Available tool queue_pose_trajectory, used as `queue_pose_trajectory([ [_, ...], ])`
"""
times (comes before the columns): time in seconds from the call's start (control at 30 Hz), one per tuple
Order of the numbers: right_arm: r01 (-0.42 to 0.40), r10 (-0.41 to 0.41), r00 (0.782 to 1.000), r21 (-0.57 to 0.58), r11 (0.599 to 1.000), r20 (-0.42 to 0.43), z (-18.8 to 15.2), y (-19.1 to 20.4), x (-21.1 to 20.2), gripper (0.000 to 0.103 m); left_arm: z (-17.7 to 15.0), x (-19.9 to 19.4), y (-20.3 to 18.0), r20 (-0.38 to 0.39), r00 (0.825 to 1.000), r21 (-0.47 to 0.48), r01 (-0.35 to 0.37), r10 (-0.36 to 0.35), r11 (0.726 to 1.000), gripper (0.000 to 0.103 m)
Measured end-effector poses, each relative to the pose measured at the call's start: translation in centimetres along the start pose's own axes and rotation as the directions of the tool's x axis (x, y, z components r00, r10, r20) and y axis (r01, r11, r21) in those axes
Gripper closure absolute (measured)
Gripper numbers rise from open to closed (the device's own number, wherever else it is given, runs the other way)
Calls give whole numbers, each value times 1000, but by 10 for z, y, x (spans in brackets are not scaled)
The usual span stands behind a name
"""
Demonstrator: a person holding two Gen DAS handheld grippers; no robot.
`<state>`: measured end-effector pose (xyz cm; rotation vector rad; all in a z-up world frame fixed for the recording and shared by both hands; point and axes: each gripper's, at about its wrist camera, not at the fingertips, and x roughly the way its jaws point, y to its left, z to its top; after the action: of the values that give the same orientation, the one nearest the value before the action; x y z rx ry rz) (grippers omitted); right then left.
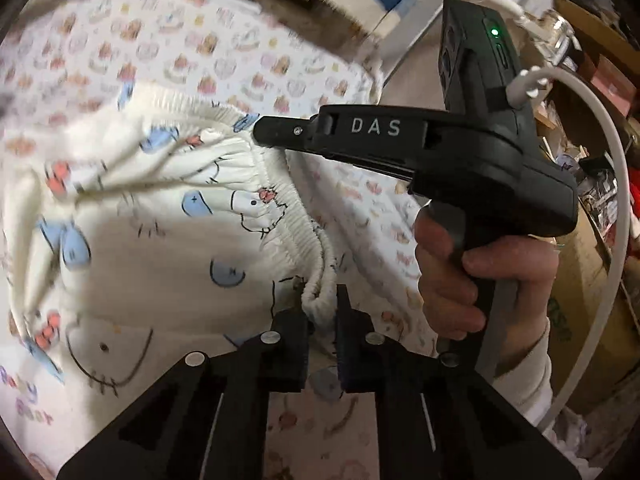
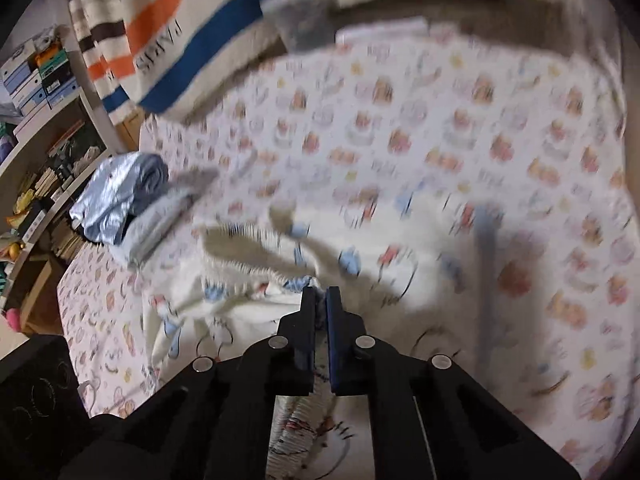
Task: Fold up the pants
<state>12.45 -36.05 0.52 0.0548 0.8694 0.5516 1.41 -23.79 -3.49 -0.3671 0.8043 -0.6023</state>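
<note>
Left gripper (image 1: 322, 300) and right gripper (image 1: 256, 130), marked "DAS", both clamped on elastic waistband of cream cartoon-print pants (image 1: 160, 216); striped towel (image 2: 168, 32) reads "PARIS".

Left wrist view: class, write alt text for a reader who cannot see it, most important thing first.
Two black grippers pinch the elastic waistband of cream cartoon-print pants: the left gripper at the near end, the right gripper, held in a hand, further along. The pants lie on a pastel-patterned bedsheet.
</note>
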Motion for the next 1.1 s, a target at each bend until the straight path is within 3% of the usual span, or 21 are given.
queue_pose_trajectory([
  [0.27,93,-91,984,-3,996,155,29,-12,-31,99,21,18,-29,58,997,30,-58,56,998,94],
  [0.47,247,-249,960,32,968,127,24,-40,-18,100,11,38,-30,-86,993,84,-77,84,993,91],
  [0.53,241,-246,964,64,969,103,16,-47,-21,100,3,20,-28,-93,992,148,-73,87,986,85],
  [0.6,223,-229,967,63,973,113,9,-47,-31,100,-3,-11,-23,-50,994,204,-87,99,975,58],
  [0.63,227,-232,965,55,972,126,5,-45,-39,100,-4,-26,-19,-25,994,218,-96,103,971,52],
  [0.7,215,-219,965,43,976,142,1,-40,-49,99,3,-53,-7,25,992,219,-126,124,967,49],
  [0.73,199,-203,968,40,979,148,-2,-38,-54,97,10,-63,1,47,988,211,-154,147,965,49],
  [0.8,160,-165,976,46,986,144,-6,-33,-61,82,23,-78,16,81,978,199,-206,193,958,48],
  [0.87,122,-128,982,45,991,142,-13,-27,-65,47,33,-84,28,101,961,201,-272,256,941,48],
  [0.97,139,-138,985,-8,990,107,-21,-11,-60,44,45,-78,45,74,962,209,-273,263,939,48],
  [1.03,173,-171,983,-28,985,61,-25,-5,-49,44,53,-62,61,-18,982,160,-182,187,970,48],
  [1.1,184,-184,983,-17,983,7,-30,-5,-35,44,63,-44,73,-97,989,98,-105,115,990,49],
])
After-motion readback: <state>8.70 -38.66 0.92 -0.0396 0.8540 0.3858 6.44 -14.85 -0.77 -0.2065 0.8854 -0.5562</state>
